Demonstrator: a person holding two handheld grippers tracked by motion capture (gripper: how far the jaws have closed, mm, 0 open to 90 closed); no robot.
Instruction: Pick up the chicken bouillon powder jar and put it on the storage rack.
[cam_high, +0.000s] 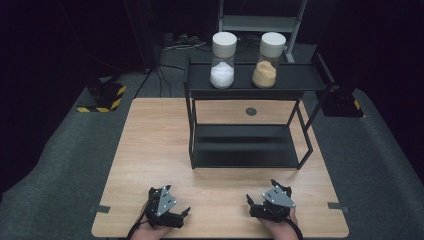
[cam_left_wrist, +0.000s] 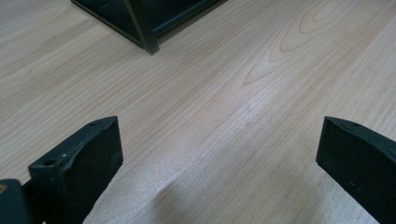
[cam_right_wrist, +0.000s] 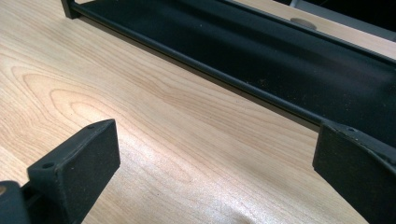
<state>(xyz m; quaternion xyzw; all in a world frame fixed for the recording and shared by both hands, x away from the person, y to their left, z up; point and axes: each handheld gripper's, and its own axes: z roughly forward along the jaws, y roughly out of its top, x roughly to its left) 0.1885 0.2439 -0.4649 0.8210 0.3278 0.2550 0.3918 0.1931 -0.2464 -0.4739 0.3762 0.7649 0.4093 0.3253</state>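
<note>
the left hand-held gripper (cam_high: 176, 216) rested low on the near edge of the wooden table (cam_high: 150, 150), its jaws spread wide with nothing but bare wood between them. the right hand-held gripper (cam_high: 262, 199) sat beside it, well apart, also at the near edge, jaws likewise wide apart and empty, facing the lower shelf of the black rack (cam_high: 245, 145). that rack stood on the middle of the table beyond both grippers. on its top shelf stood two clear jars with white lids, upright and side by side: the jar of white powder (cam_high: 222, 61) on the left, the jar of tan powder (cam_high: 265, 61) on the right, both well away from the grippers.
</note>
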